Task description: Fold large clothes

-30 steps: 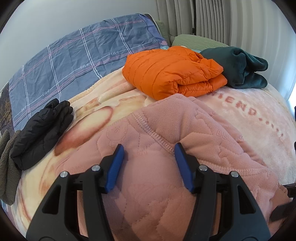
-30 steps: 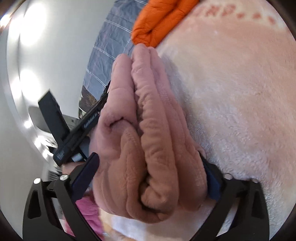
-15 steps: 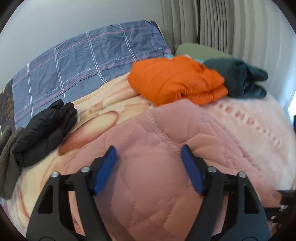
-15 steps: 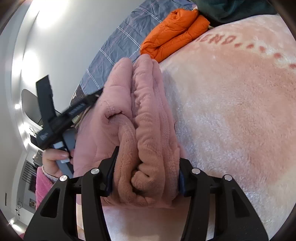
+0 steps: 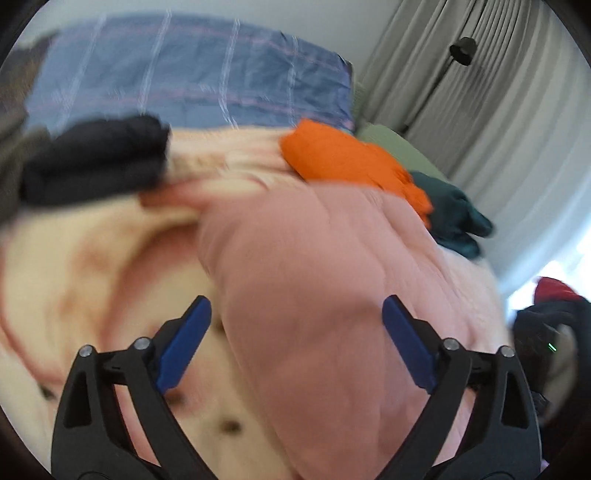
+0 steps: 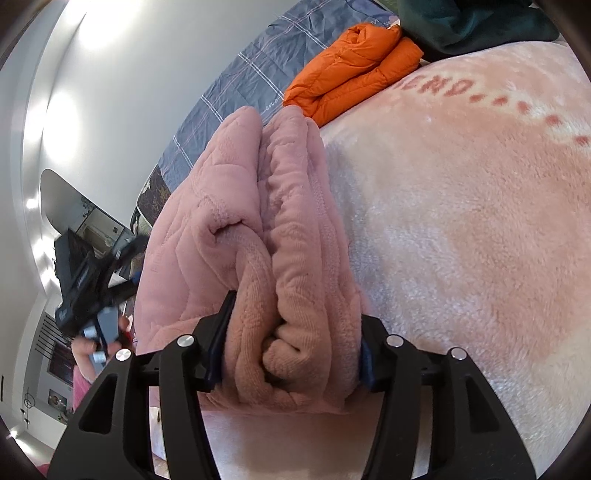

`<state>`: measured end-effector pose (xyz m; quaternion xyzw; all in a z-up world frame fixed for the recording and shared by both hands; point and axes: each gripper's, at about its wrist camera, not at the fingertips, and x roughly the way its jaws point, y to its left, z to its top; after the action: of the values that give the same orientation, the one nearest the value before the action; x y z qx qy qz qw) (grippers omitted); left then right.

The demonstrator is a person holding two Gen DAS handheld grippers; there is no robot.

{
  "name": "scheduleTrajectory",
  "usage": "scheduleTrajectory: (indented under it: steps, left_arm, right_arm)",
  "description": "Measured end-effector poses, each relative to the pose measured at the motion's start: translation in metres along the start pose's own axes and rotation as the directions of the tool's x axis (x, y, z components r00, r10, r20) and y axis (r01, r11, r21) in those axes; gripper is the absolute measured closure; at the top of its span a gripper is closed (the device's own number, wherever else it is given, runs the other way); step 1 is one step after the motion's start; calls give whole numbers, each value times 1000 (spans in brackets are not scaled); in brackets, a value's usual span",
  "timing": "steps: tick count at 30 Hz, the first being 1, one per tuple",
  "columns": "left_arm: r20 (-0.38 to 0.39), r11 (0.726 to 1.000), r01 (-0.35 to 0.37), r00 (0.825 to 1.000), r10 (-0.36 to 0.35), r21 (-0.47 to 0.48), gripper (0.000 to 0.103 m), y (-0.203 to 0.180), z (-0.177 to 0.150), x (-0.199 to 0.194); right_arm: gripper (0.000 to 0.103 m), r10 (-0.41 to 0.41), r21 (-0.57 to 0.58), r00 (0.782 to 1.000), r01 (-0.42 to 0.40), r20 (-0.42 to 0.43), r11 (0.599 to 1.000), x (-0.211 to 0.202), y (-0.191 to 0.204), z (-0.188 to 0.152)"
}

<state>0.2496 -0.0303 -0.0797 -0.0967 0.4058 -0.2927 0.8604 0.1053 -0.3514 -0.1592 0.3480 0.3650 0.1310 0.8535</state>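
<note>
A folded pink quilted garment [image 5: 332, 280] lies on a pink fleece blanket [image 5: 92, 266] on the bed. My left gripper [image 5: 295, 343] is open wide above the garment's near end and holds nothing; this view is blurred. My right gripper [image 6: 291, 354] is shut on the stacked folded edges of the pink garment [image 6: 266, 229], which stands on edge between the jaws. The left gripper [image 6: 92, 291] shows at the far left of the right wrist view, away from the garment.
A folded orange puffer jacket [image 6: 351, 70] and a dark green garment [image 6: 472, 22] lie at the far side of the bed. A black garment [image 5: 96, 162] lies at the left. A blue plaid sheet [image 5: 192, 74] lies behind, curtains [image 5: 480, 92] to the right.
My left gripper has opened wider, let go of the garment and drawn back and to the left. My right gripper has closed tighter on the folded edges.
</note>
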Motion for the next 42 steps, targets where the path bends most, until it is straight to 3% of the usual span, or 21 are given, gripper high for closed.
scheduleTrajectory:
  steps: [3,10,18,21,23,25,28,32,33,35,38,42]
  left_arm:
    - [-50,997,74,996,-76,-33,2,2,-14,13]
    - [-42,983,165,985,-168,-77,2,15,-15,34]
    - [-35,975,201,978,-205,-96,2,25,-16,29]
    - [-21,963,209,976,-216,-171,2,37,-6,27]
    - [22,958,178,984,-178,-223,2,49,5,26]
    - [10,952,175,984,-178,-250,2,58,17,36]
    - [-42,924,222,968,-247,-310,2,69,31,62]
    - [-64,908,211,966,-250,-363,2,75,37,92]
    - [-75,908,207,965,-250,-365,7,74,36,99]
    - [-51,914,227,965,-258,-337,26,68,39,98]
    - [-33,947,198,977,-213,-254,42,53,40,83]
    - [26,965,190,982,-189,-178,48,32,47,47]
  right_arm:
    - [47,-8,-6,1000,8,-3,1000,0,2,-1]
    - [45,-9,-5,1000,9,-6,1000,0,1,-1]
    - [43,-6,-3,1000,6,-10,1000,3,0,0]
    - [42,-2,-4,1000,2,-14,1000,3,-1,1]
    - [42,-3,-8,1000,3,-15,1000,4,0,1]
    - [42,-3,-6,1000,2,-17,1000,4,-1,1]
    - [41,-4,-4,1000,4,-20,1000,6,-1,2]
    - [38,0,-2,1000,0,-25,1000,9,-1,3]
    - [38,1,-2,1000,-1,-26,1000,10,-1,4]
    - [39,11,-6,999,-11,-31,1000,12,0,6]
    - [56,10,-46,999,-11,-34,999,9,7,9]
    - [62,-46,-178,999,50,22,983,-8,41,8]
